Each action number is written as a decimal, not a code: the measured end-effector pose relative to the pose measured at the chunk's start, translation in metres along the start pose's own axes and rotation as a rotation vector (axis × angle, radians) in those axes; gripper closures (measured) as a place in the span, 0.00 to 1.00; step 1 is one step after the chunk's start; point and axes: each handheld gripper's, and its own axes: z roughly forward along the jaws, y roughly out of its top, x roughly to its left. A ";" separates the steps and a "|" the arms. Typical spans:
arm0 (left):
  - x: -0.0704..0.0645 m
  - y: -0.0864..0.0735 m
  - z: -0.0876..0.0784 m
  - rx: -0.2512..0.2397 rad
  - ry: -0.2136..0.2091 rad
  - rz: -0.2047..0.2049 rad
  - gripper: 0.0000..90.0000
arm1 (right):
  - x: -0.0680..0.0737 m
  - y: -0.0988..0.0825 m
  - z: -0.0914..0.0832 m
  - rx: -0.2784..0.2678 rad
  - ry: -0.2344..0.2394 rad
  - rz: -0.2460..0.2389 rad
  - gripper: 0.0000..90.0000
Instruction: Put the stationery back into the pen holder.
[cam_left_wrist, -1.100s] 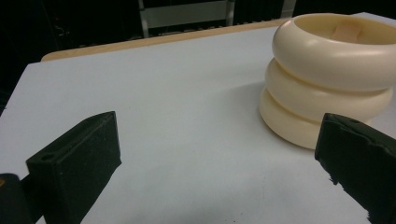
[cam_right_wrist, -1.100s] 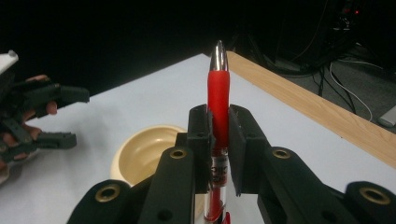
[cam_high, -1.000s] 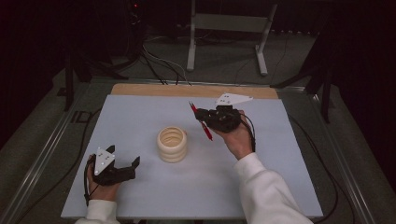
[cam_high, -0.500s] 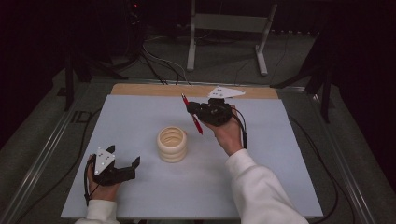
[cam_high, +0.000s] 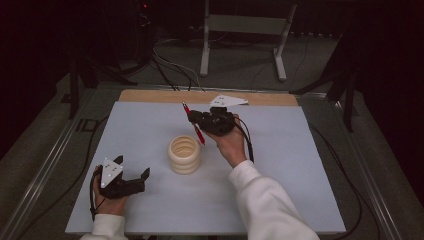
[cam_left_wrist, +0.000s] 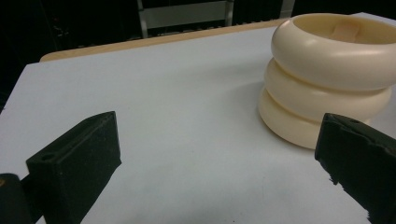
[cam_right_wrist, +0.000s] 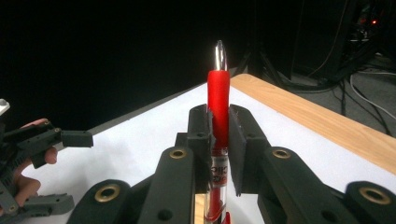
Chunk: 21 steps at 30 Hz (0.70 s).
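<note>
Right tool (cam_high: 196, 120), clamped on the red pen (cam_high: 194, 123), shifts farther beyond the cream ringed holder (cam_high: 184, 154), likely lining up insertion; left tool (cam_high: 134, 181) rests spread-jawed near it on the surface (cam_high: 300, 165).

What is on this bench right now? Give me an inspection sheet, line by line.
Surface: pale sheet over a wooden board.
Job's things: cream ribbed holder upright mid-table; red pen.
Clutter: nothing seen.
Grippers: left gripper open, low at the near-left corner; right gripper shut on the pen beyond the holder.
Cables: one trails from each gripper; more on the floor behind.
Surroundings: dark room, metal stand beyond the table.
</note>
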 end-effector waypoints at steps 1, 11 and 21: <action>0.000 0.000 0.000 0.000 -0.001 0.000 0.01 | 0.000 -0.001 0.002 -0.003 0.001 0.008 0.89; 0.000 0.000 0.000 -0.001 -0.003 0.000 0.01 | 0.007 -0.011 0.022 -0.029 0.013 0.037 0.89; 0.000 0.000 0.000 -0.002 -0.005 -0.001 0.01 | 0.019 -0.020 0.036 -0.002 0.024 -0.008 0.89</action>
